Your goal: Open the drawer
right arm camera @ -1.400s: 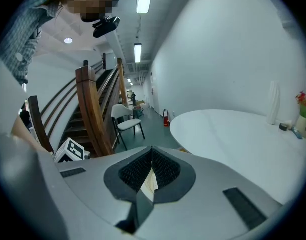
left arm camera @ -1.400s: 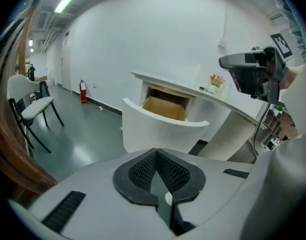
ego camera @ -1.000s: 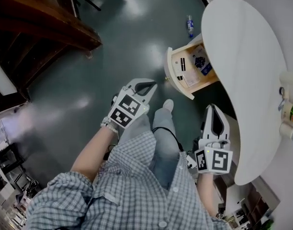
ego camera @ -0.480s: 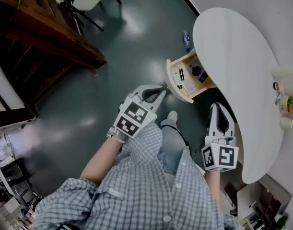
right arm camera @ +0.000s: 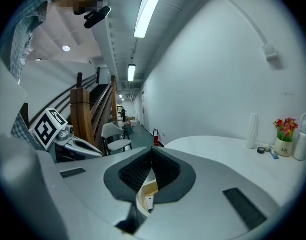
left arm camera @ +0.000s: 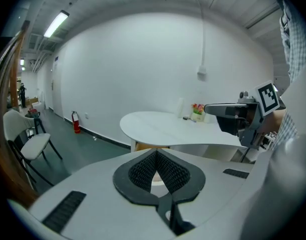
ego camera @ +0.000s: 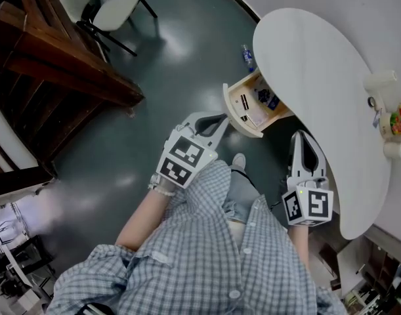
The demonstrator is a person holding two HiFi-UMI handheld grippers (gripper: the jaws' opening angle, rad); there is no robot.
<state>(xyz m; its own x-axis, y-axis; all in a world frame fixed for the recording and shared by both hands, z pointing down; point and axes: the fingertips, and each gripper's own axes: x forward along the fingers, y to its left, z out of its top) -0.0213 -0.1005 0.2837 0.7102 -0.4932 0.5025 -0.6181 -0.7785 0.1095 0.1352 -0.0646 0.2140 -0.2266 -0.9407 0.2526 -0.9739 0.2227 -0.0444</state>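
The wooden drawer (ego camera: 247, 107) stands pulled out from under the white oval table (ego camera: 318, 71), with small packets and cards lying inside it. My left gripper (ego camera: 220, 120) is shut and holds nothing; it hangs just left of the drawer's white front, apart from it. My right gripper (ego camera: 298, 136) is also shut and empty, below the drawer by the table's edge. In the left gripper view the pads of the left gripper (left arm camera: 156, 151) meet at the tip. In the right gripper view the right gripper (right arm camera: 153, 150) points toward the table, and the drawer (right arm camera: 145, 194) shows through the gap behind its pads.
A white chair (ego camera: 111, 8) and a dark wooden stair rail (ego camera: 62, 64) stand at the upper left. A bottle (ego camera: 247, 56) lies on the floor past the drawer. A vase and a flower pot (ego camera: 400, 120) sit on the table's far end. The person's legs are below the grippers.
Both grippers have risen and stay shut. The head view has pulled back, so the drawer and table look smaller and more of the chair shows.
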